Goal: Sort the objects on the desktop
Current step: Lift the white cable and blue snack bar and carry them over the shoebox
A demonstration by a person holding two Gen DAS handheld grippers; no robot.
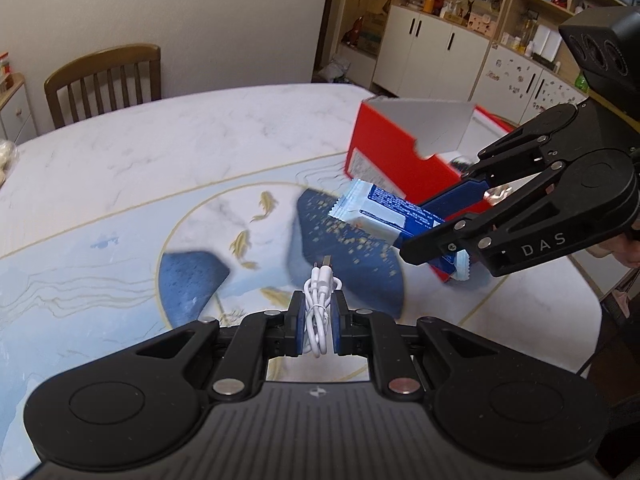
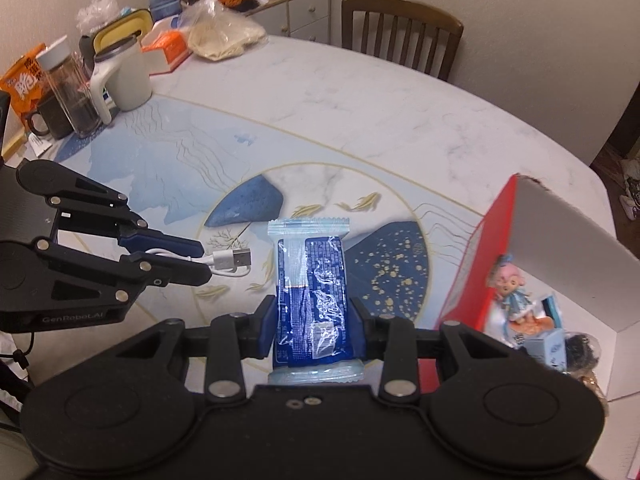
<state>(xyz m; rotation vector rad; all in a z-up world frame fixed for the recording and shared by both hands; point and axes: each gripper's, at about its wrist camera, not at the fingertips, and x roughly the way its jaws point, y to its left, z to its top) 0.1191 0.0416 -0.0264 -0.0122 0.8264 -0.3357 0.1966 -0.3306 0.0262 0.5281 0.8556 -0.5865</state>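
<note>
Both claws are loaded and off the surface (image 2: 360, 92): the left claw (image 1: 316, 320) is clenched on a coiled white cable (image 1: 318, 304), the right claw (image 2: 312, 320) grips a blue packet (image 2: 310, 280) just beside the open red box (image 2: 496, 240). I'd carry the packet over the near wall first, release it low beside the doll (image 2: 516, 292), then bring the cable.

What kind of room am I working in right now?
Most likely a home dining room: a marble-patterned dining table with a brown wooden slat-back chair behind it, food bags and a cream lidded mug at one end, and white wall cabinets with cluttered shelves.
</note>
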